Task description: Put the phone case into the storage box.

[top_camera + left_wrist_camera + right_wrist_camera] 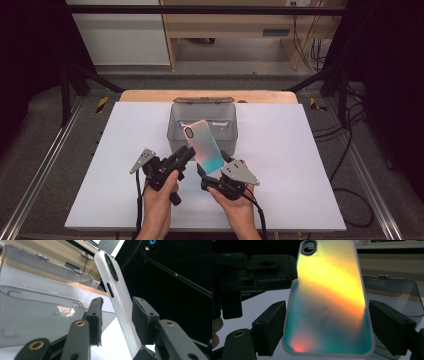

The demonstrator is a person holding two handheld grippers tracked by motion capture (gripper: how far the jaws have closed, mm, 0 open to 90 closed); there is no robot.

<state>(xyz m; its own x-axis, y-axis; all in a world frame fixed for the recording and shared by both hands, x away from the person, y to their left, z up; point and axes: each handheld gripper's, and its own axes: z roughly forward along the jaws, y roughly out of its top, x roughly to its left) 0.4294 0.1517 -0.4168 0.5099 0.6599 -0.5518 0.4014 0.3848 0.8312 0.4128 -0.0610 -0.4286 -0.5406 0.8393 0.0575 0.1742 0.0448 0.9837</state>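
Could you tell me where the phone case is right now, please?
In the high view the phone case is held up mid-table by the right gripper, before the grey box, the left gripper flanking its edge.

The frosted, iridescent plastic phone case (328, 302) has a satin back that shifts from yellow-orange to teal, with a milky, smooth translucent rim and a glossy black ring around its camera cut-out. The grey translucent plastic storage box (176, 125) looks smooth and lightly glossy, with a small metal-looking clasp on its far edge. The flat white surface (290, 165) is matt, over a pale wooden board at the far side. The black tongs of the left gripper (117, 315) carry matt, slightly rough foam-like pads; those of the right gripper (328, 332) look alike, with brass-coloured rivets.
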